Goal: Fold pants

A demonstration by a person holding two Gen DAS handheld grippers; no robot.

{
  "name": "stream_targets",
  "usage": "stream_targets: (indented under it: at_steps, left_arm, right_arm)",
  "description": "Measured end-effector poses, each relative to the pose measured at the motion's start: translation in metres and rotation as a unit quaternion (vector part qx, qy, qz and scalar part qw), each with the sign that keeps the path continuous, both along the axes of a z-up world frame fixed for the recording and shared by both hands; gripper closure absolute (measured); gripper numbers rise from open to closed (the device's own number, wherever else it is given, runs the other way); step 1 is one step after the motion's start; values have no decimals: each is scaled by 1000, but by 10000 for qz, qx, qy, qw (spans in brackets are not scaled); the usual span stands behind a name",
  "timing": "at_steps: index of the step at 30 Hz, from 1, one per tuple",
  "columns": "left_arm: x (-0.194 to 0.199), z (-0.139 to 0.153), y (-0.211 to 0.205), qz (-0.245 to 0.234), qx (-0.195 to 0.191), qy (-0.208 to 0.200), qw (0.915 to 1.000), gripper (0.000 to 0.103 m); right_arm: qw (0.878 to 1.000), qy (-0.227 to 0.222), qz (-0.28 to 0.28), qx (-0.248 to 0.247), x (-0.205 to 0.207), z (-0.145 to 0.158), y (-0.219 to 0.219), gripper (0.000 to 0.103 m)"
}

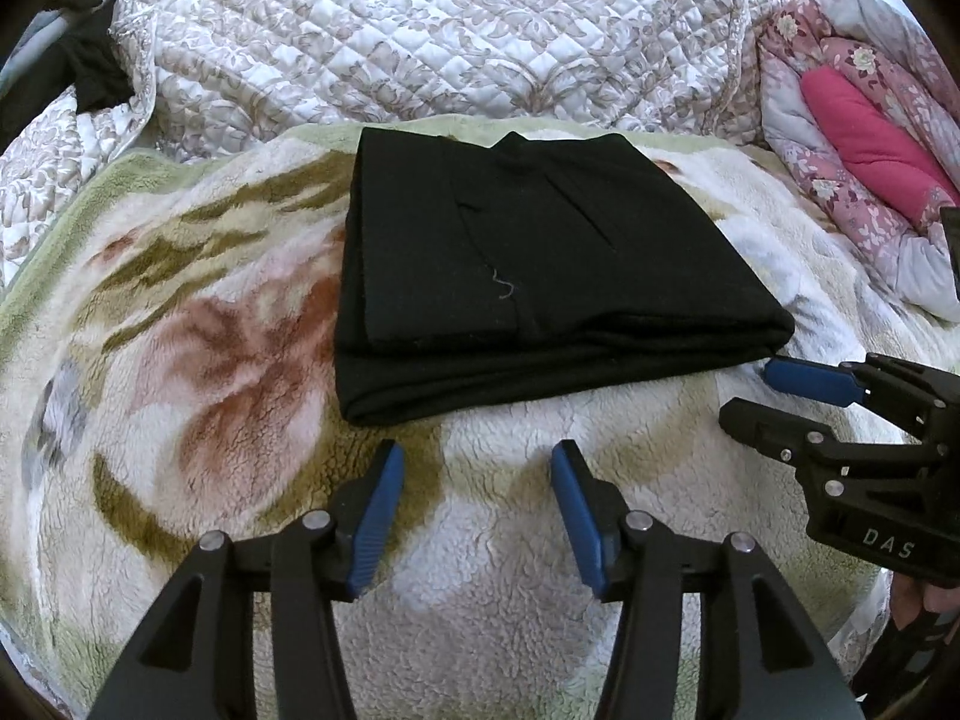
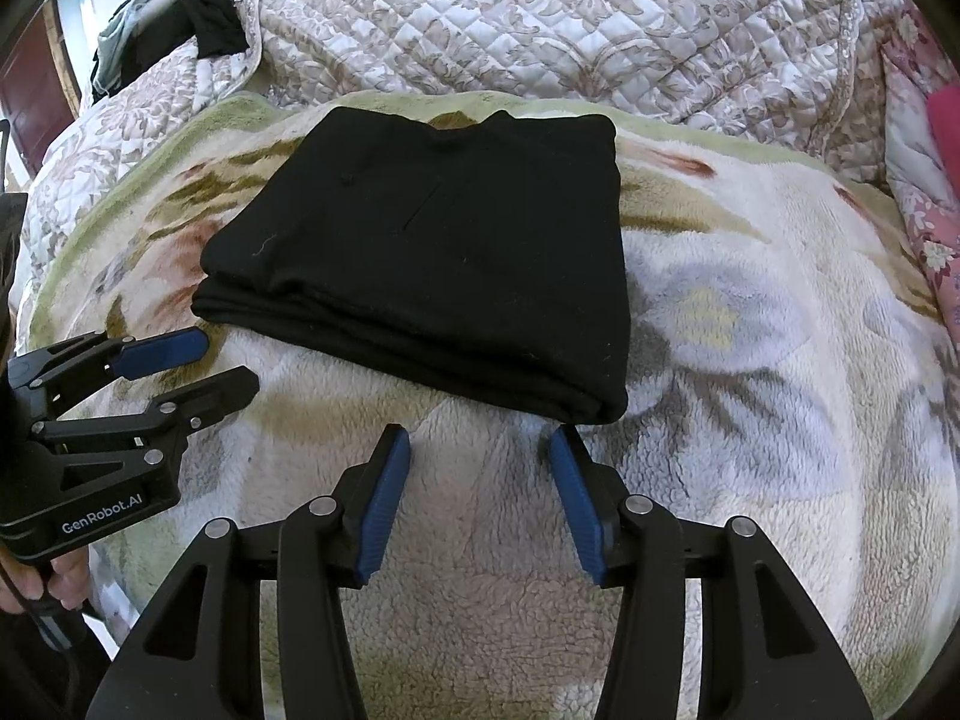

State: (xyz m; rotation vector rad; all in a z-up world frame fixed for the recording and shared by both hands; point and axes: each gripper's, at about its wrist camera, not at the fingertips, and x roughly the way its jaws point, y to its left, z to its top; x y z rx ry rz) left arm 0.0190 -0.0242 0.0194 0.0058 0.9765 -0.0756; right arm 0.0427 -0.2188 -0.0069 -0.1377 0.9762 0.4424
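On the fleece blanket (image 1: 240, 420), folded black pants (image 1: 528, 276) lie beyond both empty, parted grippers (image 1: 477, 462) (image 2: 480, 444).

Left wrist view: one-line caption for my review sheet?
Folded black pants lie on a floral fleece blanket; left gripper and right gripper open, empty, nearby.
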Motion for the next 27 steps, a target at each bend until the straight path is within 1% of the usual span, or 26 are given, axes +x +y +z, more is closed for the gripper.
stream_targets:
  at_steps: [27]
  left_arm:
    - [1, -2, -2, -30, 49, 40, 10000, 44]
  right_arm:
    - [10000, -12, -7, -16, -1, 0, 1, 52]
